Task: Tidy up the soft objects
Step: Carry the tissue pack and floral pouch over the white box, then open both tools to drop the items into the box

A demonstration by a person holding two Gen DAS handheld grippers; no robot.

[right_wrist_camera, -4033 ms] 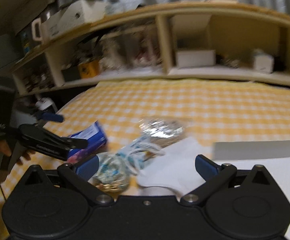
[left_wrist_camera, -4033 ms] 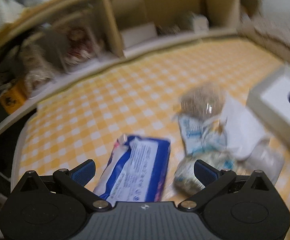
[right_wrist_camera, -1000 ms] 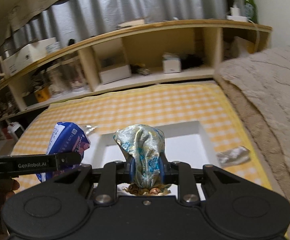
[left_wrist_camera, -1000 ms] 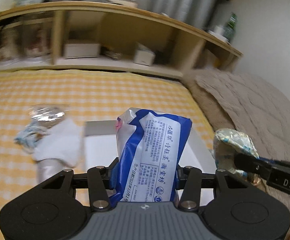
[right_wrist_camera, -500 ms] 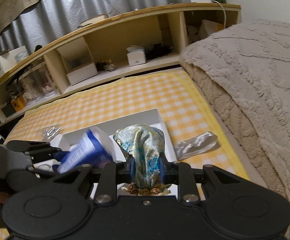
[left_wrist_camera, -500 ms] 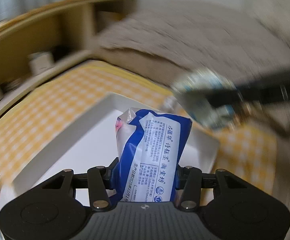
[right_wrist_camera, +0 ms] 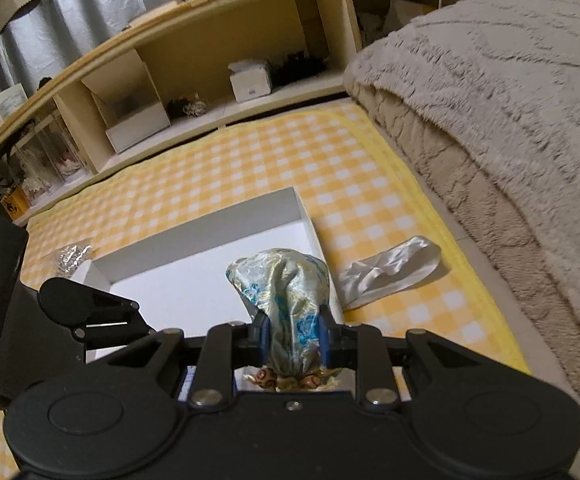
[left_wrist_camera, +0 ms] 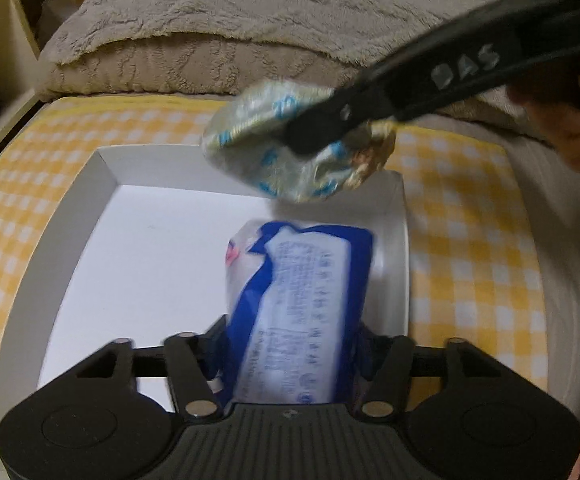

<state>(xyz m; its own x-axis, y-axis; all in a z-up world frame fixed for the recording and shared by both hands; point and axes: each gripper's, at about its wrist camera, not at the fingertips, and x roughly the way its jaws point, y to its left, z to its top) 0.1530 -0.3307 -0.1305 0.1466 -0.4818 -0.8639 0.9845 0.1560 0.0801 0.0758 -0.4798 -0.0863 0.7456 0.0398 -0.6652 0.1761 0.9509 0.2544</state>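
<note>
The blue-and-white packet (left_wrist_camera: 298, 312) stands between the jaws of the left gripper (left_wrist_camera: 290, 344), which pinch it at its near end. Its far end reaches out over the right part of the white tray (left_wrist_camera: 50, 280), close to the tray's right wall; whether it touches the tray floor cannot be told, and the packet is somewhat blurred. Above the tray's far right corner hangs the silvery brocade pouch (left_wrist_camera: 286, 148), patterned in blue and gold, clear of the packet below it. The right gripper (right_wrist_camera: 292, 340) has its jaws pressed onto the pouch's gathered neck, so the rounded body of the pouch (right_wrist_camera: 280, 284) bulges out beyond the blue finger pads (right_wrist_camera: 325, 340), with two small brown beads showing beneath. In the left wrist view this gripper comes in from the upper right as a dark bar, with a hand (left_wrist_camera: 570, 120) behind it.

The tray lies on a yellow-and-white checked cloth (right_wrist_camera: 274, 168) that covers the bed. Just right of the tray a crumpled white cloth (right_wrist_camera: 390, 272) lies on the checks. At the tray's far left corner sits a shiny clear wrapper (right_wrist_camera: 70, 256). A taupe plush blanket (right_wrist_camera: 510, 120) is piled along the right side, and a wooden shelf unit (right_wrist_camera: 210, 64) runs along the far edge.
</note>
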